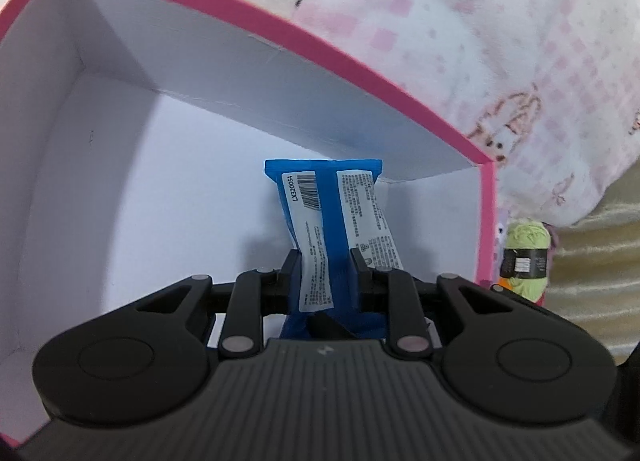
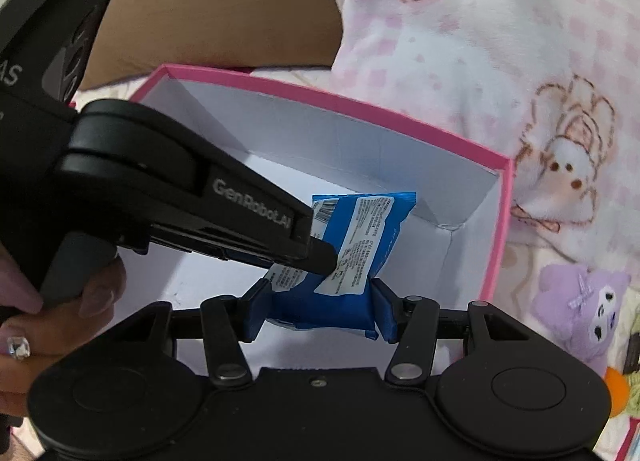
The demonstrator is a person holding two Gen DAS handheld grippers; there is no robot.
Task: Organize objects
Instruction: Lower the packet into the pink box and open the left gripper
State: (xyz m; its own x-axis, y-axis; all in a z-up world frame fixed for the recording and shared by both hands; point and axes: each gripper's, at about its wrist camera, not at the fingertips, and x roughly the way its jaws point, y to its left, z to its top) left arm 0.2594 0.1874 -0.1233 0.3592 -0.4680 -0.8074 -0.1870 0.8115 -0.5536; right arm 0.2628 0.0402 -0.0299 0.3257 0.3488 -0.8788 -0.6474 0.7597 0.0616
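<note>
Left wrist view, blue packet (image 1: 320, 229) clamped between left gripper (image 1: 325, 261) fingers, right gripper (image 2: 318, 307) fingers gripping it too, over pink box (image 1: 248, 9).

packet (image 1: 332, 221) in box (image 1: 280, 73), perhaps touching floor | yarn (image 1: 524, 261) right of box

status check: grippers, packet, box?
Left gripper and right gripper both shut on blue packet. Packet inside pink box, above its floor. Nothing blocking.

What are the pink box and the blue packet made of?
Pink box: likely cardboard, matte; stiff folded corners, thin white walls. Blue packet: probably plastic film, slightly glossy; it creases where gripped and has a crimped end, with white printed labels.
</note>
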